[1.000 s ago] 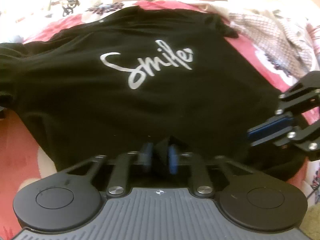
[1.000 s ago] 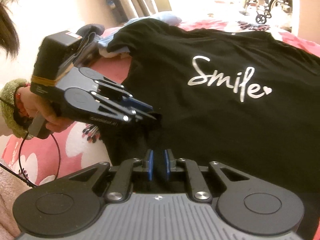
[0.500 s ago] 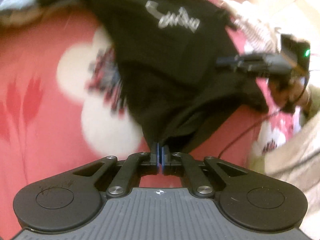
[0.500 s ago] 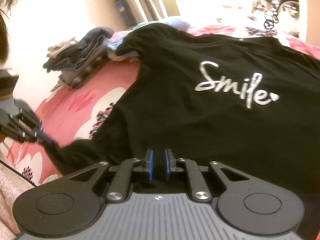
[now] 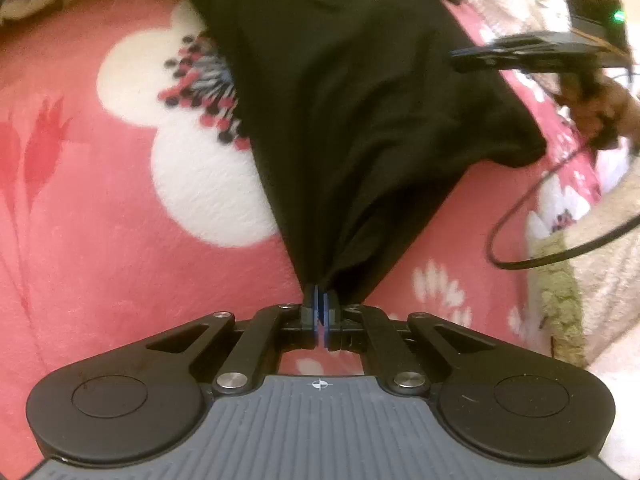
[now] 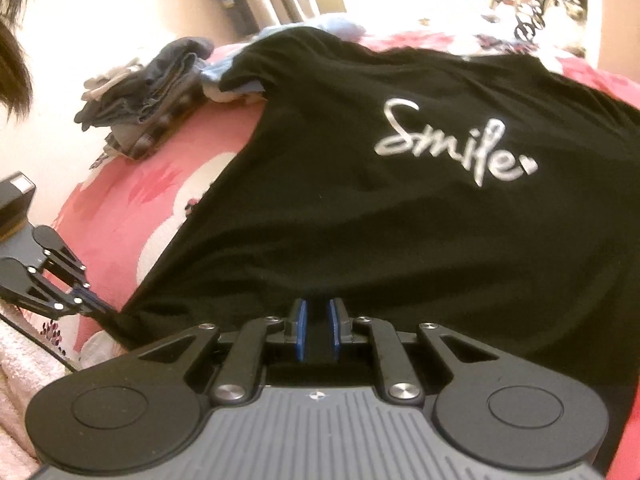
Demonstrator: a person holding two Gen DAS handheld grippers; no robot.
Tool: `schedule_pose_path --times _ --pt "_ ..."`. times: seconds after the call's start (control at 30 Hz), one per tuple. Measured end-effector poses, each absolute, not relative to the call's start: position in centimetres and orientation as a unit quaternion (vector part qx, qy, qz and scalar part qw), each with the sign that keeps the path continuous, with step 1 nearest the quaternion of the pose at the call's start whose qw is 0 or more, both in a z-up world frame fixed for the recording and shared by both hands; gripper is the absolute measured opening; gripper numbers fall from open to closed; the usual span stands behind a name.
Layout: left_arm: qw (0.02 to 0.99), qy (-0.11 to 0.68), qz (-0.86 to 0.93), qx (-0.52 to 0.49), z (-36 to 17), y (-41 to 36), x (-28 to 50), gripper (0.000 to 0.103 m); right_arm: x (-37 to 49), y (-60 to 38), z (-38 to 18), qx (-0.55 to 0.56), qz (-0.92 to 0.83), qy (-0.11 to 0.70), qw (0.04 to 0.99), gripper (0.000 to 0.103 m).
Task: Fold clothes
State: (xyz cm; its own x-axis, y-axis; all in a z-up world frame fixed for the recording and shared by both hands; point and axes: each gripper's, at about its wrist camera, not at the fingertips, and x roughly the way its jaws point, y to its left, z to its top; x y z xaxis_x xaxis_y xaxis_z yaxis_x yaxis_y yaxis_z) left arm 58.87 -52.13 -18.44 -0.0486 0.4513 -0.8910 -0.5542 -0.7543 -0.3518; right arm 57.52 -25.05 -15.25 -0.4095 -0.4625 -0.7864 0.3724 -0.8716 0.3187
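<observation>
A black T-shirt (image 6: 380, 220) with a silver "Smile" print lies face up on a pink flowered blanket (image 6: 120, 220). My left gripper (image 5: 320, 300) is shut on a corner of the hem, and the cloth (image 5: 340, 100) runs taut from its pads up to the print. In the right wrist view the left gripper (image 6: 94, 302) sits at the far left, pulling that corner out sideways. My right gripper (image 6: 317, 312) is shut on the T-shirt's hem, with black cloth between its blue pads. The left wrist view shows the right gripper (image 5: 460, 60) at the shirt's other side, held by a hand (image 5: 600, 116).
A stack of folded grey and checked clothes (image 6: 148, 80) sits at the blanket's far left. Light blue cloth (image 6: 340, 26) lies under the shirt's collar end. A black cable (image 5: 520, 220) loops below the right hand. Beige fleece (image 5: 592, 240) borders the blanket (image 5: 100, 220).
My left gripper has carried the hem corner sideways away from the right gripper, drawing the lower edge out taut over the blanket. The right gripper has kept its place and grip.
</observation>
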Motion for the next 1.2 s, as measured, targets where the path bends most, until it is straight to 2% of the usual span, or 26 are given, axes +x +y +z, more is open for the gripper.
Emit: schedule_pose_path --times 0.07,0.33,0.47,0.53,0.67,0.8,0.93,1.0,1.07,1.13,1.17,1.2 --pt "0.345 0.021 0.728 -0.593 -18.4 -52.5 58.5 0.0 58.4 -24.5 -15.0 0.489 -0.831 -0.057 0.257 0.014" --pt "0.312 -0.064 0.764 -0.561 -16.2 -53.8 55.4 0.0 60.3 -29.2 -16.1 0.526 -0.725 -0.048 0.441 0.014" --pt "0.279 -0.121 0.774 -0.555 -16.1 -54.1 52.9 0.0 59.2 -27.3 -18.4 0.581 -0.712 -0.028 0.395 0.014" --pt "0.277 -0.145 0.773 -0.552 -16.4 -54.2 52.0 0.0 58.4 -25.4 -18.2 0.574 -0.737 -0.025 0.356 0.014" --pt "0.269 -0.164 0.77 -0.555 -17.2 -53.8 50.3 0.0 56.6 -20.3 -17.6 0.544 -0.809 -0.079 0.21 0.014" --pt "0.258 -0.172 0.767 -0.562 -17.9 -53.5 49.2 0.0 57.4 -18.8 -16.7 0.523 -0.812 -0.14 0.218 0.014" --pt "0.248 -0.175 0.77 -0.561 -18.2 -53.5 48.7 0.0 58.5 -22.1 -16.6 0.539 -0.775 -0.117 0.307 0.014" --pt "0.244 -0.177 0.773 -0.559 -18.2 -53.5 48.5 0.0 59.0 -24.1 -17.0 0.544 -0.776 -0.065 0.313 0.031" --pt "0.241 -0.177 0.775 -0.557 -18.2 -53.5 48.2 0.0 59.2 -24.4 -17.3 0.545 -0.779 -0.037 0.308 0.04" --pt "0.24 -0.176 0.776 -0.555 -18.2 -53.4 48.0 0.0 59.4 -24.7 -17.6 0.546 -0.782 -0.01 0.302 0.039" --pt "0.24 -0.176 0.777 -0.554 -18.2 -53.4 47.9 0.0 59.2 -24.6 -17.8 0.546 -0.784 0.0 0.294 0.032" --pt "0.24 -0.175 0.778 -0.553 -18.2 -53.4 47.8 0.0 58.8 -24.2 -17.7 0.545 -0.786 -0.015 0.292 0.019"
